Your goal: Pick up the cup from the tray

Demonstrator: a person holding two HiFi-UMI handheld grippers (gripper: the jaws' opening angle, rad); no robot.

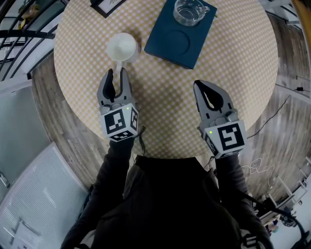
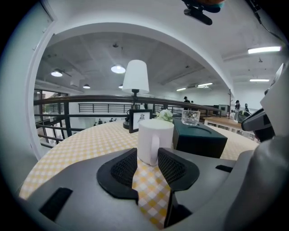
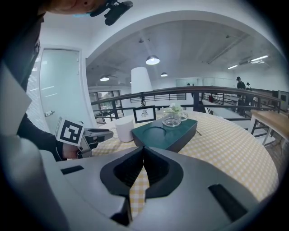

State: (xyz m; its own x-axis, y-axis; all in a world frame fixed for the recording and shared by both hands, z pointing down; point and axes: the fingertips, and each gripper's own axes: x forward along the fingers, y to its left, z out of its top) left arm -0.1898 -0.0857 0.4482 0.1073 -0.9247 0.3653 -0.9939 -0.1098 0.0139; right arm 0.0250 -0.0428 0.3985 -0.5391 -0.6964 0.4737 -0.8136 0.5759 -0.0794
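Observation:
A white cup (image 1: 123, 47) stands on the checked round table (image 1: 233, 73), just left of the dark teal tray (image 1: 177, 41). Its handle points toward my left gripper (image 1: 117, 73). That gripper is open; in the left gripper view the white cup (image 2: 155, 137) has its handle between the gripper's (image 2: 147, 155) pads without being pressed. A clear glass cup (image 1: 189, 10) sits on the tray's far end, and the round recess nearer me is bare. My right gripper (image 1: 201, 85) hovers shut over the table's near right, empty; its own view shows the gripper (image 3: 143, 151) with jaws together.
A framed sign (image 1: 107, 5) stands at the table's far left edge. The left gripper view shows a lamp (image 2: 136, 77) and a small flower (image 2: 165, 115) behind the cup. A dark railing (image 2: 90, 101) runs past the table. Wooden floor surrounds it.

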